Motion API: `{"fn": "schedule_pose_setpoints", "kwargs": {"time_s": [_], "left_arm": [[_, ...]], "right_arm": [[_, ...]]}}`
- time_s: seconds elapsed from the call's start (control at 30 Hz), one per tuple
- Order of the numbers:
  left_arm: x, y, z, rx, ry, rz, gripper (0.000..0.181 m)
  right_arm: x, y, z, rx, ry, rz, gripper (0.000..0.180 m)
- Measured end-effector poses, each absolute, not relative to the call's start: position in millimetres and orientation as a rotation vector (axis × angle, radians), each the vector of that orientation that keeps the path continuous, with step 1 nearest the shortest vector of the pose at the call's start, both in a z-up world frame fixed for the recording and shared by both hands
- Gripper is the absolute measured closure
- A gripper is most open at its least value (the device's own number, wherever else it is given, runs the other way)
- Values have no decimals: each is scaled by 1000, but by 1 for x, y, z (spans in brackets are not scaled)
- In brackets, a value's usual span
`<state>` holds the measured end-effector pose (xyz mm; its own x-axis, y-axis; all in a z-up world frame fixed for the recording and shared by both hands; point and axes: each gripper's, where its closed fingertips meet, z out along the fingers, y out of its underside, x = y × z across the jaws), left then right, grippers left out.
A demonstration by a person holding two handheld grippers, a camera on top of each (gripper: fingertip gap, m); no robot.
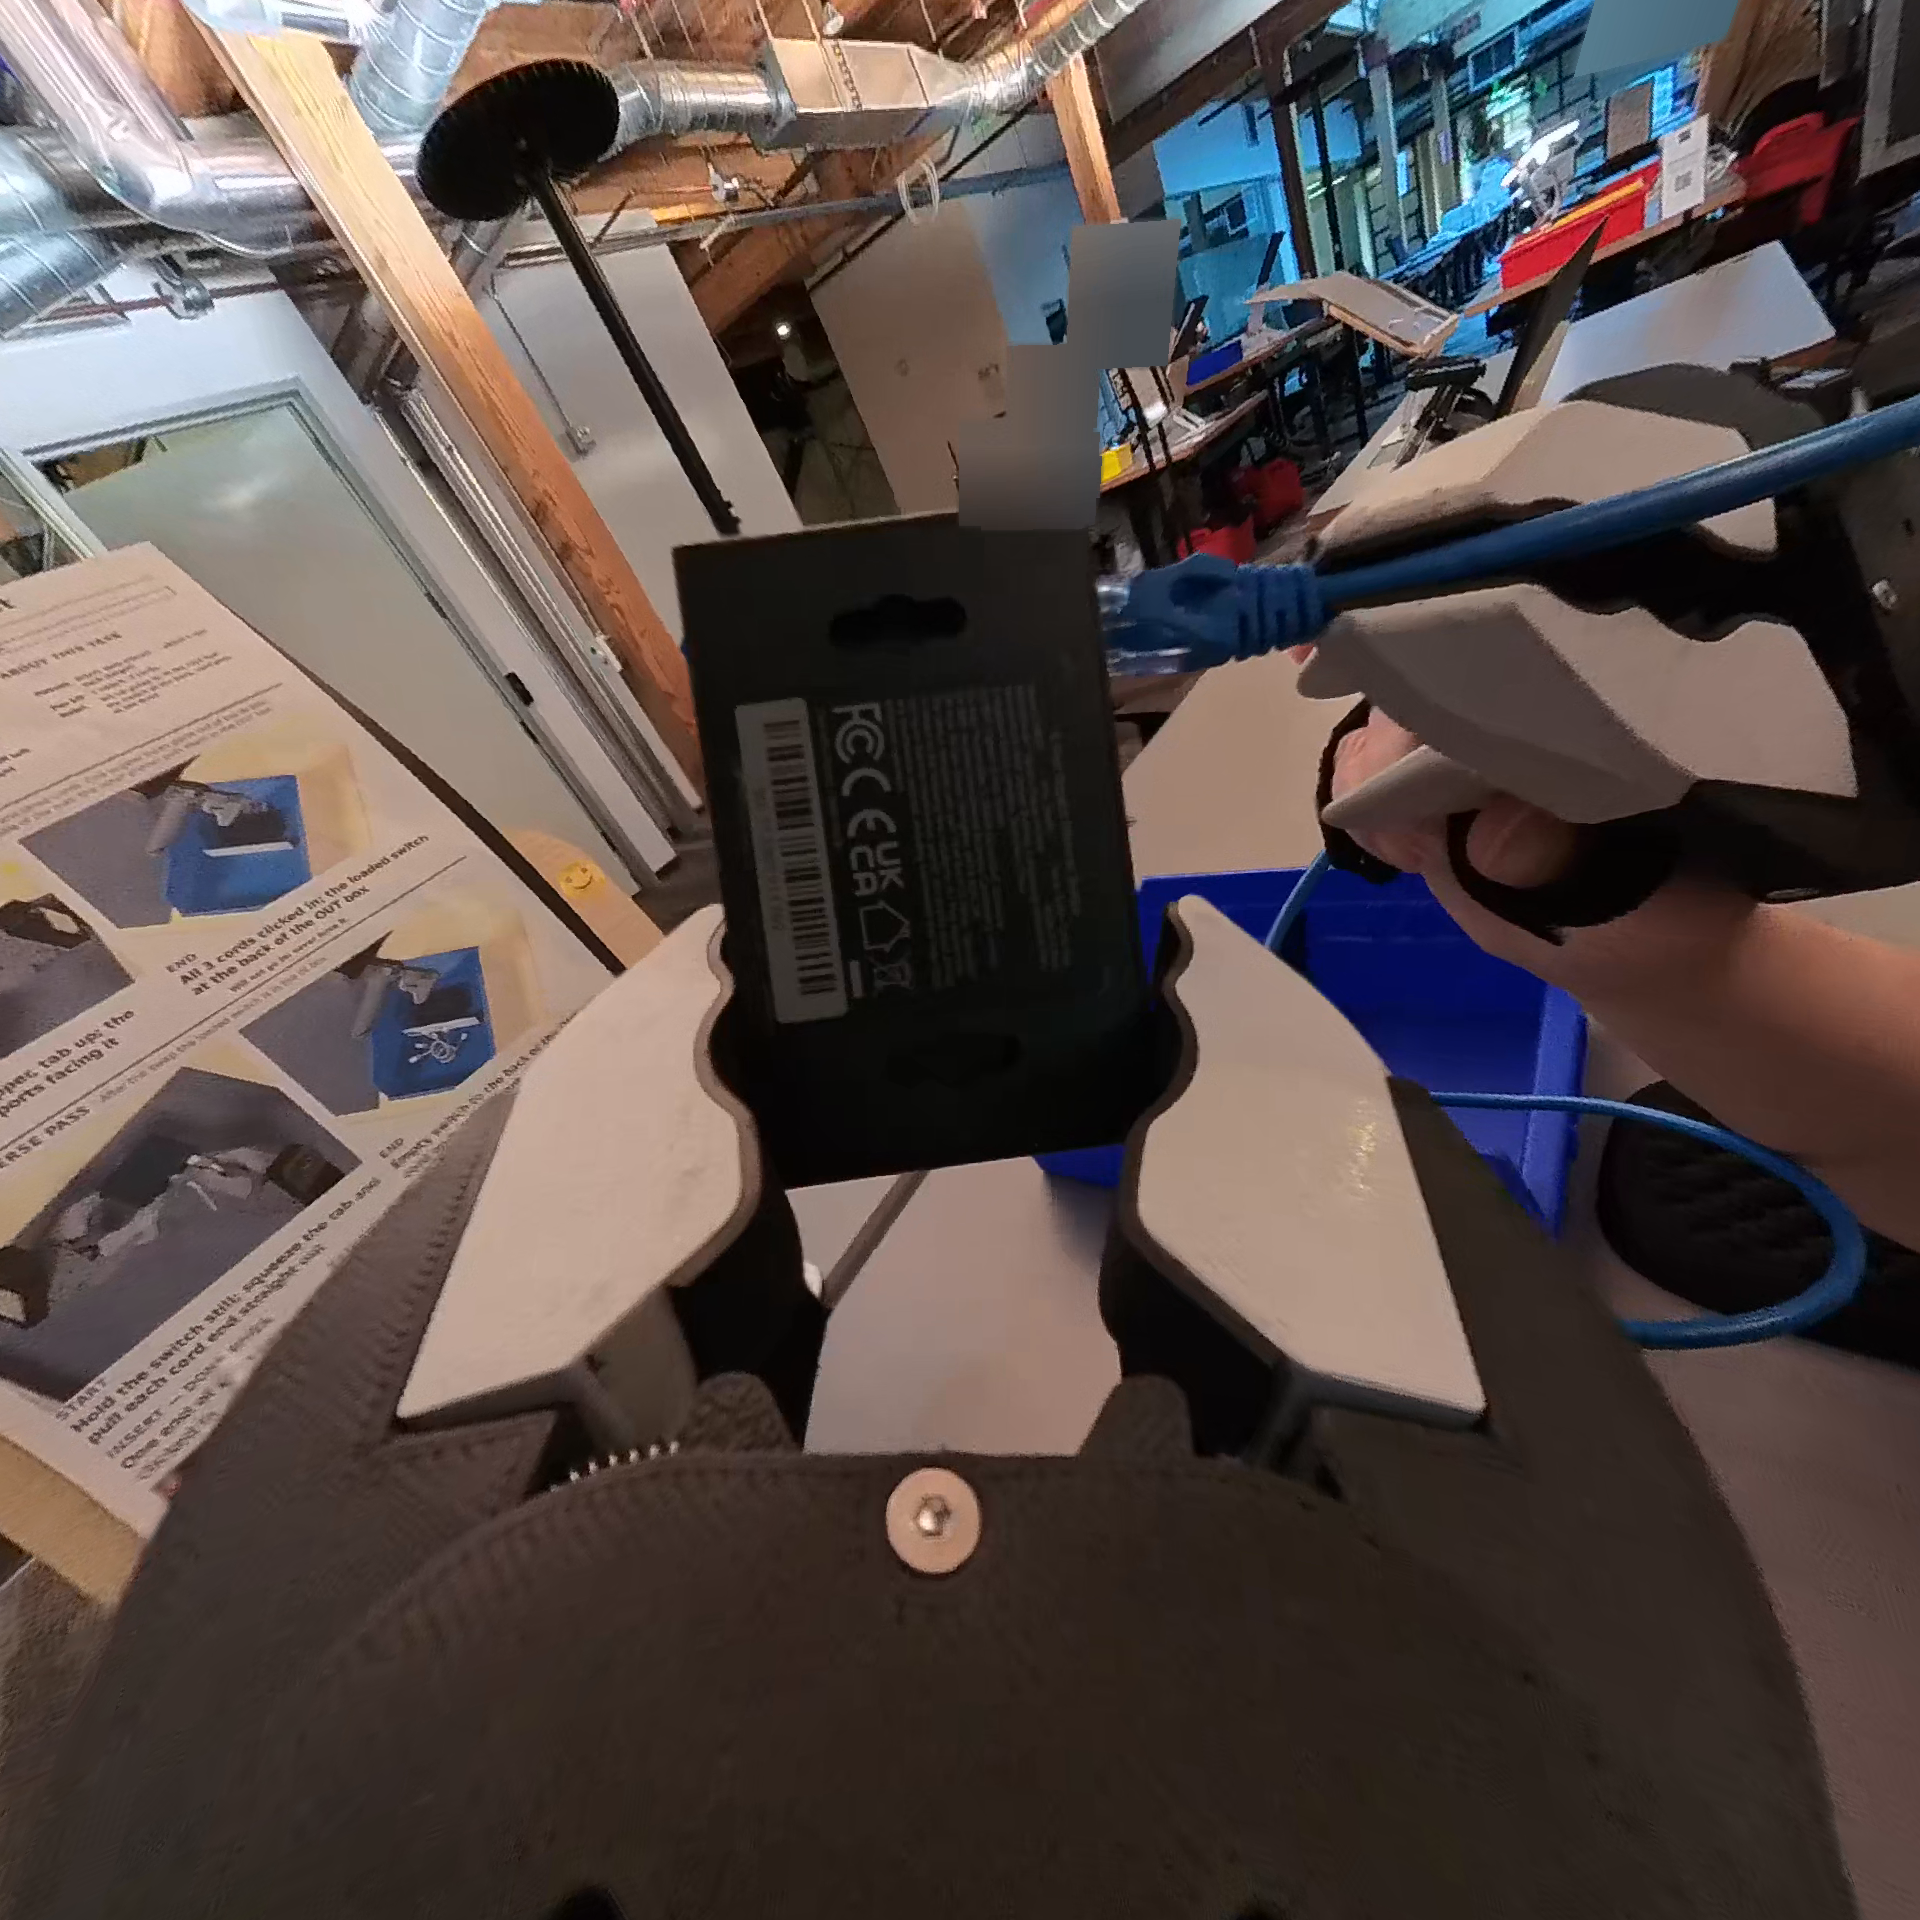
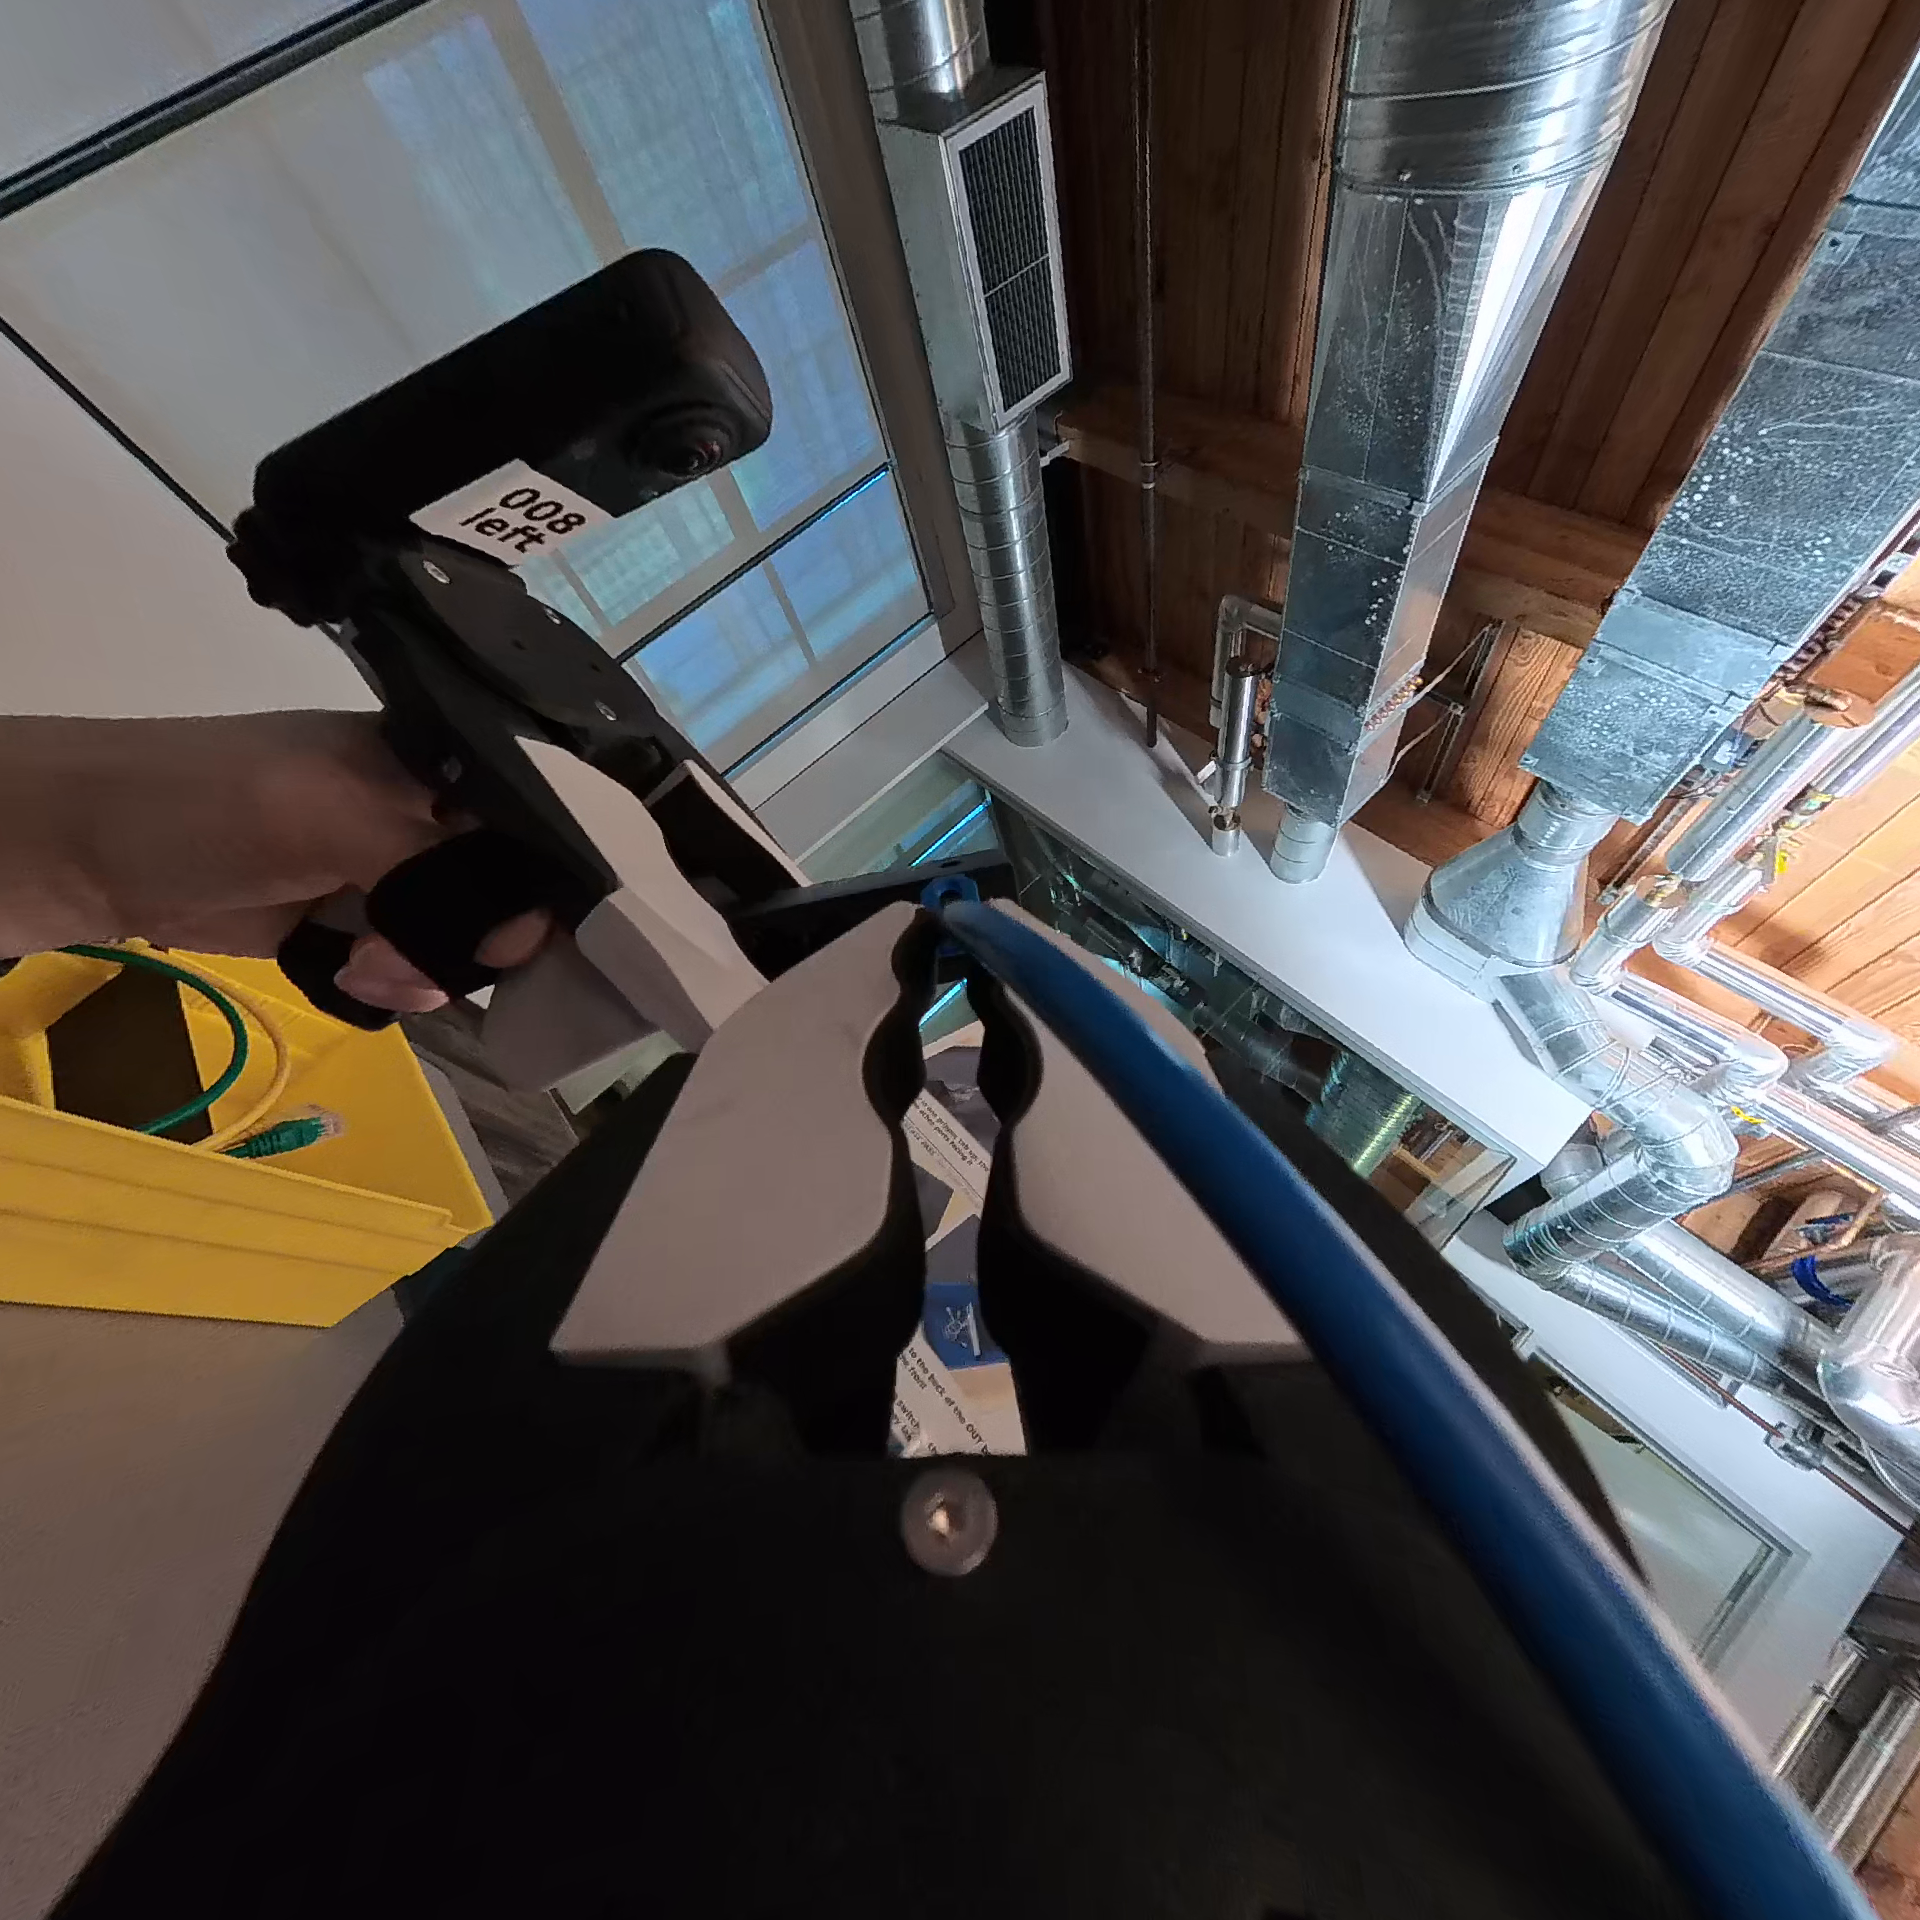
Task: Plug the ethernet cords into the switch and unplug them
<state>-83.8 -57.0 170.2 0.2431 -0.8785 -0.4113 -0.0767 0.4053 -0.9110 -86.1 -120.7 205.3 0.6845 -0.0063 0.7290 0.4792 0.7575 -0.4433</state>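
My left gripper (image 1: 948, 940) is shut on a black ethernet switch (image 1: 904, 831) and holds it up, its labelled underside toward the camera. My right gripper (image 1: 1325, 613) comes in from the right, shut on a blue ethernet cord (image 1: 1558, 540) just behind its plug (image 1: 1174, 613). The clear plug tip touches the switch's right edge; whether it sits in a port is hidden. In the right wrist view my right gripper (image 2: 948, 920) is shut on the blue cord (image 2: 1247, 1164), which runs back over the right finger. The switch (image 2: 831, 904) shows only as a dark edge ahead.
A blue bin (image 1: 1455, 997) sits below the switch with the blue cord looping beside it. A yellow bin (image 2: 208, 1174) holds green and yellow cords. A printed instruction sheet (image 1: 208, 987) lies at the left. A person's hands hold both grippers.
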Motion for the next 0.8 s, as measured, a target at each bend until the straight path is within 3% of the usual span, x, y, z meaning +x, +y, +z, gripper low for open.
{"fn": "schedule_pose_setpoints", "kwargs": {"time_s": [0.5, 0.63, 0.67, 0.7, 0.8], "left_arm": [[-83, -50, 171, -1047, 1168, -631, 108], [-97, -19, 178, -1162, 1050, -665, 109], [-106, -5, 180, -1223, 980, -708, 108], [-118, 8, 183, -1259, 902, -743, 109], [-143, 37, 171, -1376, 868, -767, 109]], "right_arm": [[-79, -113, 203, -704, -764, -274, 173], [-70, -72, 189, -917, -736, -158, 169], [-68, -59, 181, -1014, -728, -96, 165], [-66, -50, 175, -1102, -708, -34, 149], [-77, -46, 142, -1358, -841, 194, 155]]}}
